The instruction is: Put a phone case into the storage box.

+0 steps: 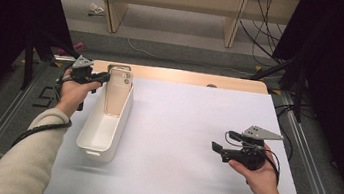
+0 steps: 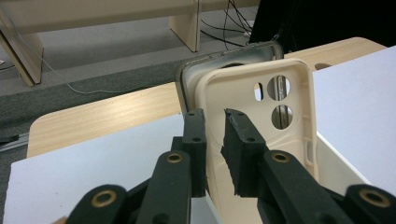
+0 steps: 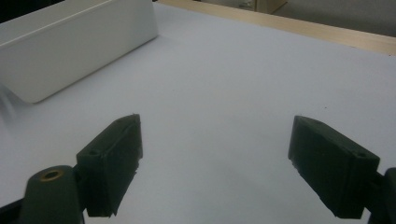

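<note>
White sheeting covers most of a pale wooden table (image 1: 183, 76), leaving a strip of bare wood along the far edge. Beyond that edge lie grey floor, loose cables and the legs of wooden furniture; dark drapes close in both sides. The wide middle of the white surface (image 1: 178, 148) lies bare, open room between the two hands.

Near the table's left edge sits a long white plastic bin (image 1: 104, 127), open at the top, running from the near side towards the far side. At its far end a cream phone case (image 1: 119, 90) stands upright, its lower part inside the bin. The case is a soft-looking shell with rounded corners and three camera cutouts near the top (two round, one a small slot). Just behind it in the left gripper view, a second, darker frame (image 2: 219, 58) with a grey rim shows around its top and side.

The left gripper (image 2: 215, 135) reaches in from the bin's left side and is clamped on the case's side edge, one jaw on each face, the gap between them narrow.

The right gripper (image 1: 220, 150) hovers low over the white surface, well apart from the bin, its jaws spread wide with nothing between them.
</note>
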